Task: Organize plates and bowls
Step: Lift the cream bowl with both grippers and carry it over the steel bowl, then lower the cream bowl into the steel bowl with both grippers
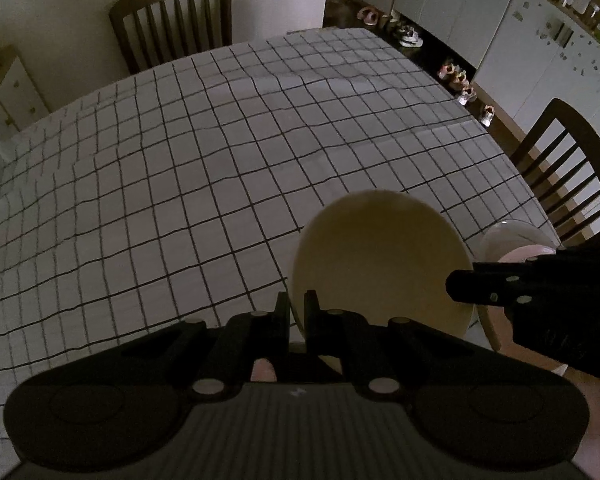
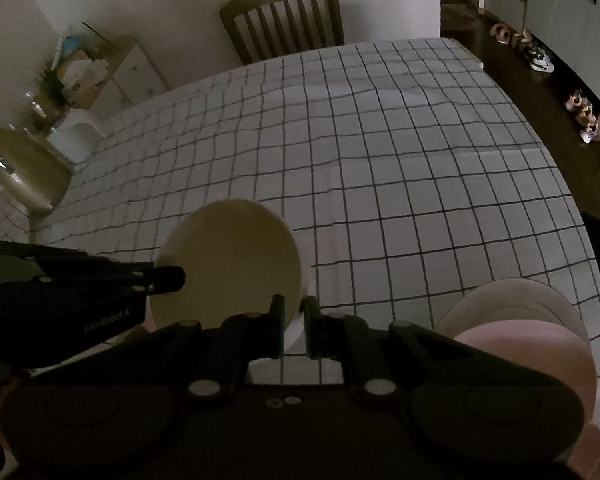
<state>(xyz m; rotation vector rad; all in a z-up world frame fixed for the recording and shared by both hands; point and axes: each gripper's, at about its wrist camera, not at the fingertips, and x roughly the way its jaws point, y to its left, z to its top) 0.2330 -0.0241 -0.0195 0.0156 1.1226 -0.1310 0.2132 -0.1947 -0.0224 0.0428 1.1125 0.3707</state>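
Left wrist view: both grippers [image 1: 297,306] [image 2: 293,310] clamp a cream bowl [image 1: 380,264] above the checked tablecloth [image 1: 220,140], chairs [image 1: 172,16] around.

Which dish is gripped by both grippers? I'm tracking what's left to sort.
The cream bowl: the left gripper and right gripper each pinch its rim. The pink dishes at the table's near corner sit ungripped.

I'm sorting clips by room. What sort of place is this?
Most likely a home dining area: a table under a checked tablecloth, wooden dining chairs pulled up to it, and shoes lined along white cabinets.
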